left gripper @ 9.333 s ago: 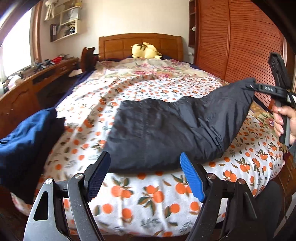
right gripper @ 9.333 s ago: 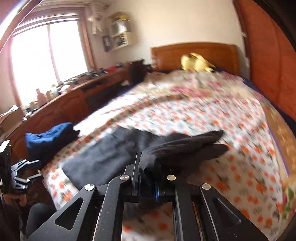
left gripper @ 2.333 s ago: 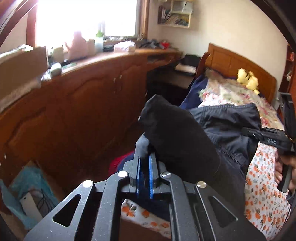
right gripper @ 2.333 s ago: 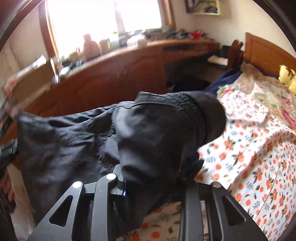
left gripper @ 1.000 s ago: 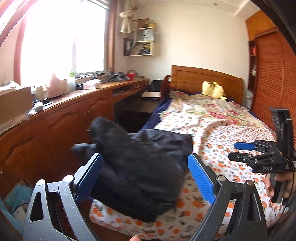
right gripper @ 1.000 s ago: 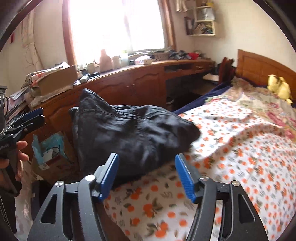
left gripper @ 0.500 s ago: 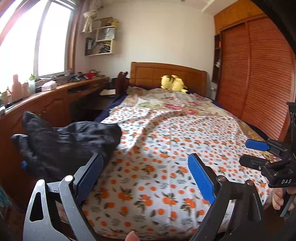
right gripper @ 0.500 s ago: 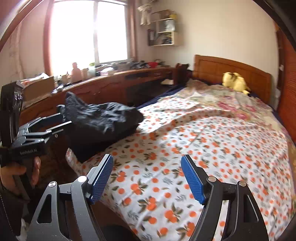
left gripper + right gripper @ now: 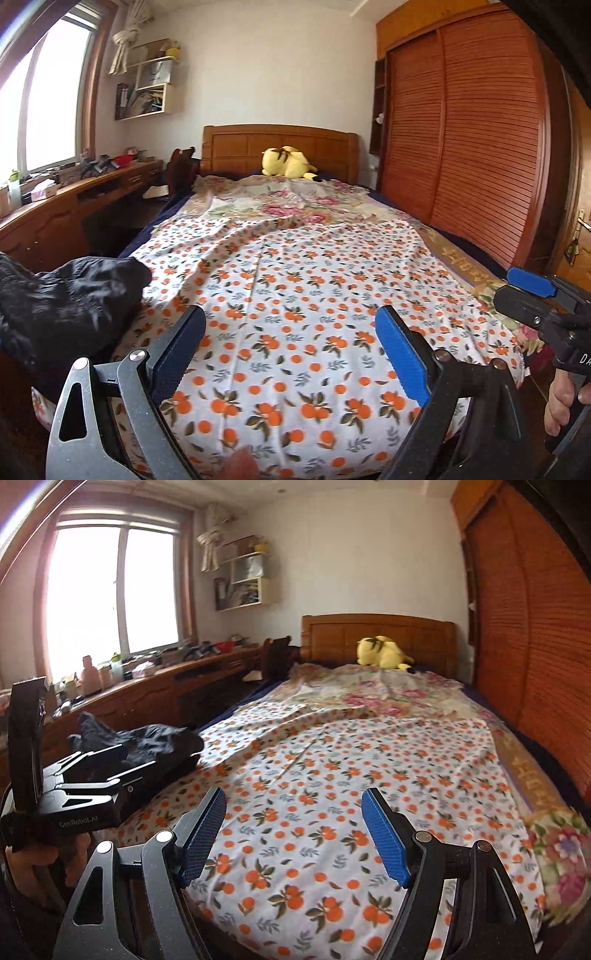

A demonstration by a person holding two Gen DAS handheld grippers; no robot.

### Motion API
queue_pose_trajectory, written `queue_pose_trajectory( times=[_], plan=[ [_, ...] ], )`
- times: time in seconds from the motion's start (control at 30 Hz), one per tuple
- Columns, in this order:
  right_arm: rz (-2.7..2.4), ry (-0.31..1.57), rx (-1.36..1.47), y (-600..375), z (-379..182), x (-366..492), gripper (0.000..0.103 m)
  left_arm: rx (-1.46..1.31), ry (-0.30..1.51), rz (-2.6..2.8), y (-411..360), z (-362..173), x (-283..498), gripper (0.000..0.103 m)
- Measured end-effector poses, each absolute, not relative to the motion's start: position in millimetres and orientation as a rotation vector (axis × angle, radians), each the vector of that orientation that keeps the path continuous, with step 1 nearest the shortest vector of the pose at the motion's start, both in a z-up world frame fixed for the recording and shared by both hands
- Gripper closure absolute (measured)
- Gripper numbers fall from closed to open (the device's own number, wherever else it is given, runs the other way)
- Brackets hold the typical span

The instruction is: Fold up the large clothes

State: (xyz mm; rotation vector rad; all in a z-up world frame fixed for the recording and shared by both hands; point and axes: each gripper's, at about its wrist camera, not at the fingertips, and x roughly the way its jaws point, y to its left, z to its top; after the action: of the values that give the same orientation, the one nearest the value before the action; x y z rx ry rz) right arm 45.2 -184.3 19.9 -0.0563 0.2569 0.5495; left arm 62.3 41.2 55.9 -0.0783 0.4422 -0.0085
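The left hand-held gripper (image 9: 291,347) stands spread wide with nothing between its blue pads, low in the left wrist view and pointing slightly down over the foot of the bed. The right hand-held gripper (image 9: 293,834) is likewise spread and empty, level with its partner; in the left wrist view it pokes in from the right edge, a hand (image 9: 565,402) wrapped round its handle. Both being empty and aimed at open bedding suggests the piece in hand is finished and the pair is squared up to the bed for whatever comes next.

The task's thing, a black garment (image 9: 70,299), lies bundled at the left edge of the frame on the near left corner of the bed, clear of both grippers. It looks set aside there so that the middle of the mattress stays free as a folding surface.

The orange-print sheet (image 9: 295,295) covers the near half of the bed, a rose-patterned blanket (image 9: 295,201) the far half. A yellow plush toy (image 9: 286,162) rests against the wooden headboard (image 9: 280,146) at upper centre. A slatted wardrobe (image 9: 480,147) fills the right.
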Motion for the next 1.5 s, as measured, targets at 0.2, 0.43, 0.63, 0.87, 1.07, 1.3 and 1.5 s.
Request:
queue_pose_trajectory(
  times=[0.2,0.43,0.63,0.87,1.07,1.3,1.5],
  plan=[
    [0.475,0.234,-0.015,-194,9,19,0.026,-0.068,0.425,-0.046,14,66,45,0.01],
    [0.428,0.198,0.01,-203,-2,-21,0.026,-0.055,0.4,-0.045,-4,74,11,0.01],
    [0.421,0.191,0.023,-201,-10,-34,0.026,-0.045,0.388,-0.026,-7,74,-3,0.01],
    [0.428,0.191,0.029,-197,-16,-34,0.026,-0.049,0.395,-0.016,-5,70,-3,0.01],
    [0.421,0.185,0.025,-211,-22,-31,0.026,-0.047,0.398,-0.012,-3,67,-4,0.01],
    [0.423,0.188,0.02,-214,-24,-29,0.026,-0.04,0.395,-0.01,-3,67,-6,0.01],
    [0.424,0.18,0.02,-220,-22,-32,0.026,-0.036,0.396,-0.012,-4,67,-6,0.01]
  ],
)
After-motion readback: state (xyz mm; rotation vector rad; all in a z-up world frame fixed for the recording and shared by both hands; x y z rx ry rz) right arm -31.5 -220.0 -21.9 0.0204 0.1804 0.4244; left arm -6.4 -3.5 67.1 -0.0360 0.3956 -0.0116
